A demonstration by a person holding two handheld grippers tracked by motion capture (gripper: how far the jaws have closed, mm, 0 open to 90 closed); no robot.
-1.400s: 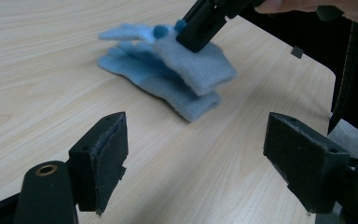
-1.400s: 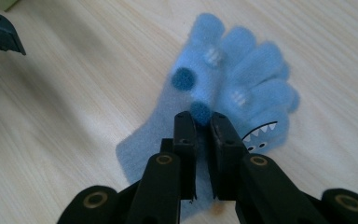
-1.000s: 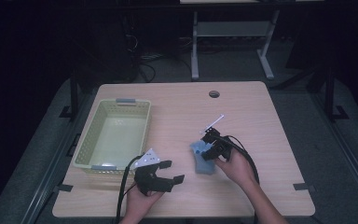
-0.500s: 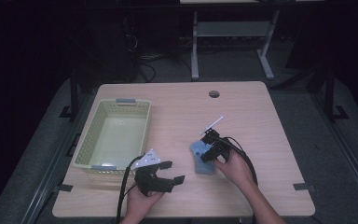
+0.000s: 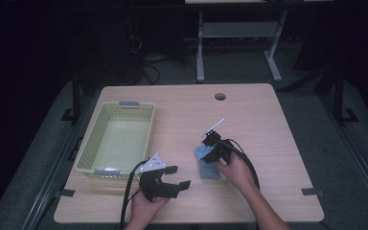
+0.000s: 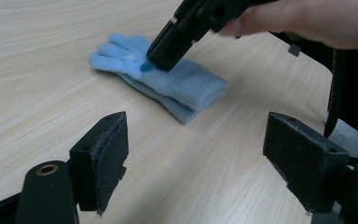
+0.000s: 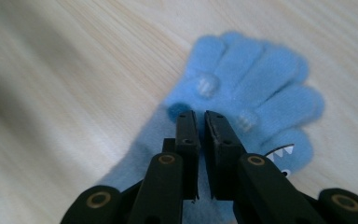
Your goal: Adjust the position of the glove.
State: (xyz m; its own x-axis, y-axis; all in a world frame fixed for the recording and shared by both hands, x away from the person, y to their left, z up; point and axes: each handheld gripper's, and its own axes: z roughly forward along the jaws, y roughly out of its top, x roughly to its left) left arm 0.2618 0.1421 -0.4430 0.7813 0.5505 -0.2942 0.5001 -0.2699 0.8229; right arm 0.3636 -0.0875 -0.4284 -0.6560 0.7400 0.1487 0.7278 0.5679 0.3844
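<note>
Right claw [image 7: 200,116] tip-down on glove [image 7: 256,88]

We see a light wooden counter [image 5: 268,110] with rounded corners and a small round hole [image 5: 220,96] near its far edge. Two things lie directly on it. A pale green basket [image 5: 92,152] with perforated walls sits on the outer side of the left jaws, its near rim just beside them. A blue glove [image 5: 207,163] lies flat under the right jaws, between the two pairs of jaws; it is folded or doubled, fingers pointing away from the right jaws, with a small toothed pattern at one side.
</note>
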